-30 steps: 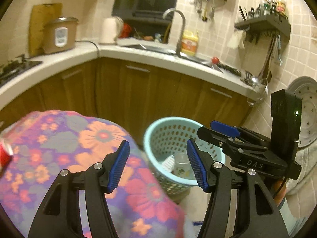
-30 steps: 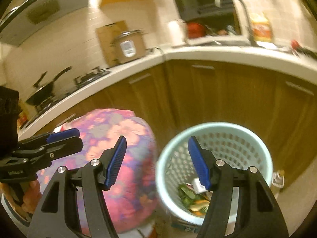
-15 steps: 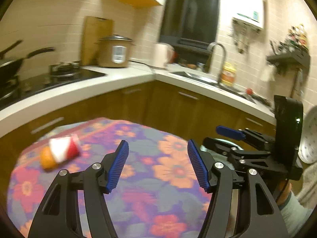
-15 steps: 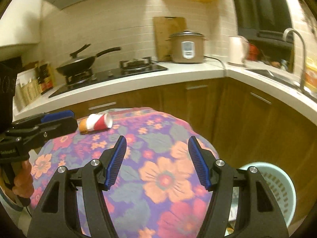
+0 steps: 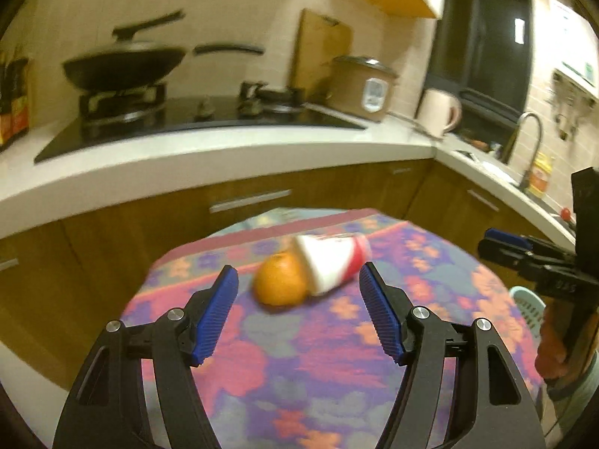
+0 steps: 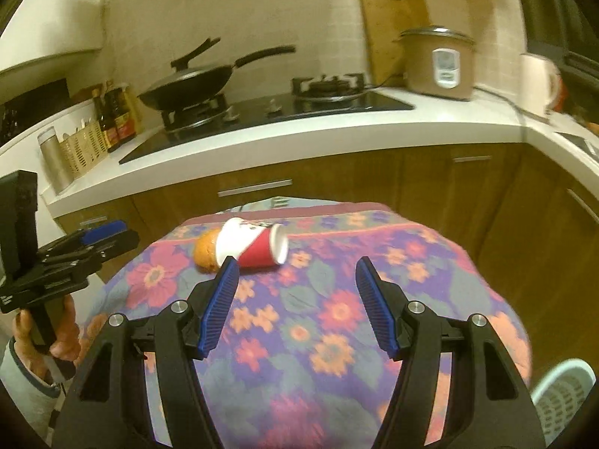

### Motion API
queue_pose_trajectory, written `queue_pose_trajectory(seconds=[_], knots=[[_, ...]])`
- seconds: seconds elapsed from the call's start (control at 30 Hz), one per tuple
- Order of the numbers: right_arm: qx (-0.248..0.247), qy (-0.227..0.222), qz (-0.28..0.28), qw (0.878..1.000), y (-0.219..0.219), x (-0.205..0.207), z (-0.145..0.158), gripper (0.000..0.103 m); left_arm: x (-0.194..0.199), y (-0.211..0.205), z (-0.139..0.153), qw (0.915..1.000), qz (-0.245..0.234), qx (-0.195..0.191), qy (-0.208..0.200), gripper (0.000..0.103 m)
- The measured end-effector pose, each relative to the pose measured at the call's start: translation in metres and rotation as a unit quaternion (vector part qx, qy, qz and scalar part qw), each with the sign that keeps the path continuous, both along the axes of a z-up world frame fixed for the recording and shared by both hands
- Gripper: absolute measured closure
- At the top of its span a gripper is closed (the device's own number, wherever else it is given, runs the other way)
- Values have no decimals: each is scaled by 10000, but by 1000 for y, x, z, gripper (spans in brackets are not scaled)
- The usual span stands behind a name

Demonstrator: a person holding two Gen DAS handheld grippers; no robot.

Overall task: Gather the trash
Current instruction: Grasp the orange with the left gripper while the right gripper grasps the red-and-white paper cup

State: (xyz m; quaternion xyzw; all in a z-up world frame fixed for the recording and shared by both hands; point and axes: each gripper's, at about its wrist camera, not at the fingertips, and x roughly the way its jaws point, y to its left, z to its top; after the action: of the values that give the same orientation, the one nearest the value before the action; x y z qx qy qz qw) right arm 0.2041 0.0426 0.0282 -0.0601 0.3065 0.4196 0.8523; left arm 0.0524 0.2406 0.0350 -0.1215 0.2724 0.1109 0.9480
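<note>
Both grippers empty, lined up on cup

Left gripper (image 5: 297, 312) fingers spread, just widened — paper cup (image 5: 331, 263) on its side straight ahead between them, axis crosswise; right gripper (image 6: 294, 308) open, cup ahead-left.

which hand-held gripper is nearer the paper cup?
Left. The left hand-held gripper frames the paper cup just ahead; the right hand-held gripper points past it, cup up-left.

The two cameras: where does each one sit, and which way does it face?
Left wrist: on the left gripper, facing the cup and orange on the table; the right gripper shows at the right edge.
Right wrist: on the right gripper, facing the table; the left gripper and hand show at left.
Shared: cup, orange, table, stove, bin.
</note>
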Motion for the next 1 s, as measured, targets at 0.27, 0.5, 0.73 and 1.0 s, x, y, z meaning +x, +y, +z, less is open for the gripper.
queue_pose_trajectory(seconds=[0.27,0.5,0.73,1.0], knots=[[-92,402,389,9984,75,42,-30,42,43,34,-50,9969,-97,-613,480,37],[-110,759,527,9957,107,57,-48,42,63,39,-62,9945,-217,-803,631,37],[52,1016,527,9934,107,62,-60,38,79,41,-75,9908,-274,-1011,862,41],[165,1216,438,9915,104,65,-62,31,74,42,-74,9904,-298,-1090,798,69]])
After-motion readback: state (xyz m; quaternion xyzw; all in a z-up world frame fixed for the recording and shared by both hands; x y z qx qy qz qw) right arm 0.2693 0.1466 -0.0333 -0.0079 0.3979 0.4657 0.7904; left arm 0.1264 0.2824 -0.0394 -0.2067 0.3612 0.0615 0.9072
